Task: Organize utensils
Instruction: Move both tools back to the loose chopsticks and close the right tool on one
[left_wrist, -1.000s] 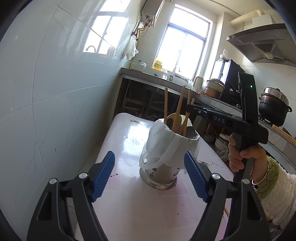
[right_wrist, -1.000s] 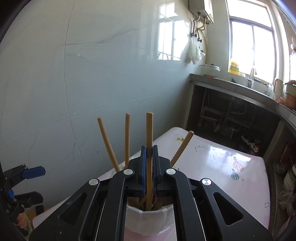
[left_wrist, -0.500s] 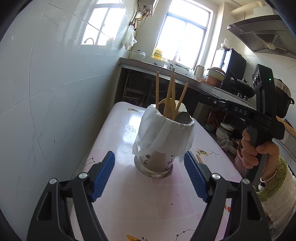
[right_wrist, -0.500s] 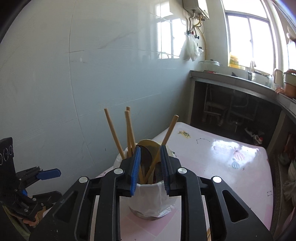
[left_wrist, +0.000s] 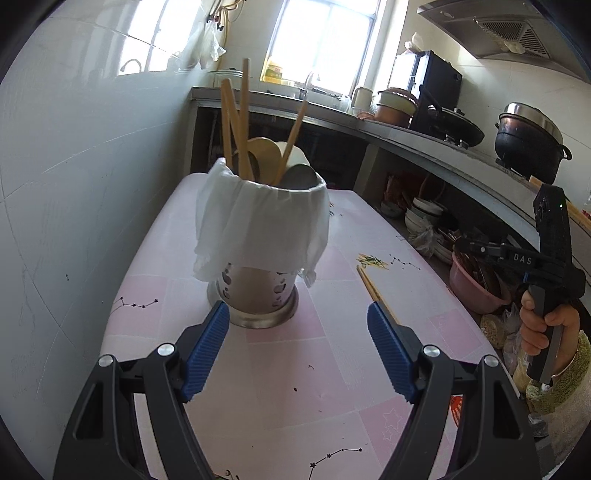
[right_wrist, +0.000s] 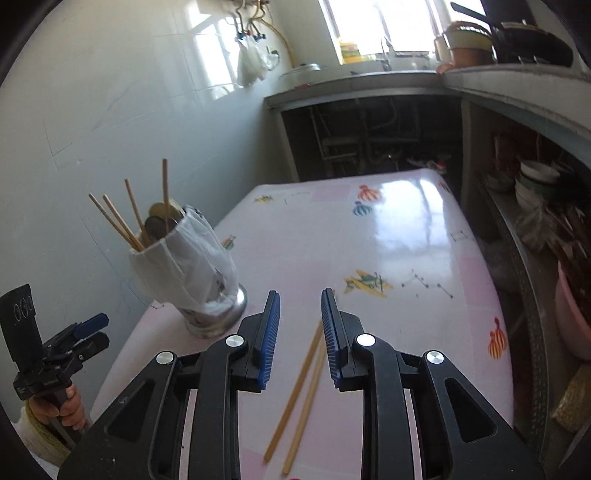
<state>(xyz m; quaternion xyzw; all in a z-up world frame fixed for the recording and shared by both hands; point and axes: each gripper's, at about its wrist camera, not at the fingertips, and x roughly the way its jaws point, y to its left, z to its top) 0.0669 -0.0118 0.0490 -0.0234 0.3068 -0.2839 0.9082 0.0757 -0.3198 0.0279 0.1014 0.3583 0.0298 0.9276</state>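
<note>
Both tongs are empty, the left gripper (left_wrist: 298, 345) wide before the bag-lined utensil holder (left_wrist: 258, 236), the right gripper (right_wrist: 300, 341) parted partway above two loose chopsticks (right_wrist: 301, 391) at the table's (right_wrist: 406, 236) near right, probably needing lowering and pinching next.

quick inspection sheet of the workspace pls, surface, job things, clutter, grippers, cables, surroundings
surface: pink patterned table, glossy, a few dark specks.
job's things: metal utensil holder draped with white plastic, upright, holding chopsticks and spoons; two loose chopsticks lying flat on the table.
clutter: small green scraps near the chopstick tips.
grippers: left gripper open, empty, facing the holder; right gripper open, empty, above the loose chopsticks.
cables: nothing seen.
surroundings: tiled wall, window, counter with pots, bowls stacked beneath.
</note>
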